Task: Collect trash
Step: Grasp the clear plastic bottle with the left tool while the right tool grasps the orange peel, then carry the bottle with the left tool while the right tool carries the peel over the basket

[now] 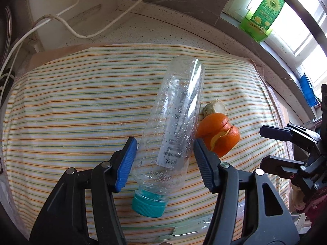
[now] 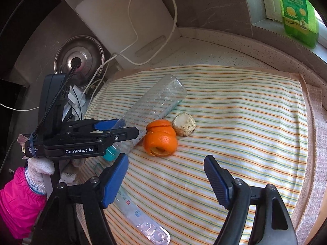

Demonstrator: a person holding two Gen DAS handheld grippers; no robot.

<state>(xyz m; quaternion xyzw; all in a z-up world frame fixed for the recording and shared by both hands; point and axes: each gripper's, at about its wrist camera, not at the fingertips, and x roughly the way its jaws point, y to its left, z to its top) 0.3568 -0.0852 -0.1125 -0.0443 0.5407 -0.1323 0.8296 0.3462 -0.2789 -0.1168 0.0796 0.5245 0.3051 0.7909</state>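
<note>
The left gripper [image 1: 164,157] straddled the bottle [image 1: 175,126], pads not touching; the right gripper [image 2: 165,175] hung open, empty, near the peel [image 2: 160,140].

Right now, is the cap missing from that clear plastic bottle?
No, the clear plastic bottle lying on the striped cloth has its teal cap screwed on.

Before you, a cloth [image 2: 235,122] striped in orange, green and white covers most of a speckled countertop [image 2: 224,47]. A white cutting board [image 2: 122,18] leans against the dark wall behind it, with a white cable [image 2: 130,30] looping across its face. Left of the board sits a round metal pot lid [image 2: 81,57]. On the windowsill to your right stands a green bottle of dish soap [image 2: 298,14].
</note>
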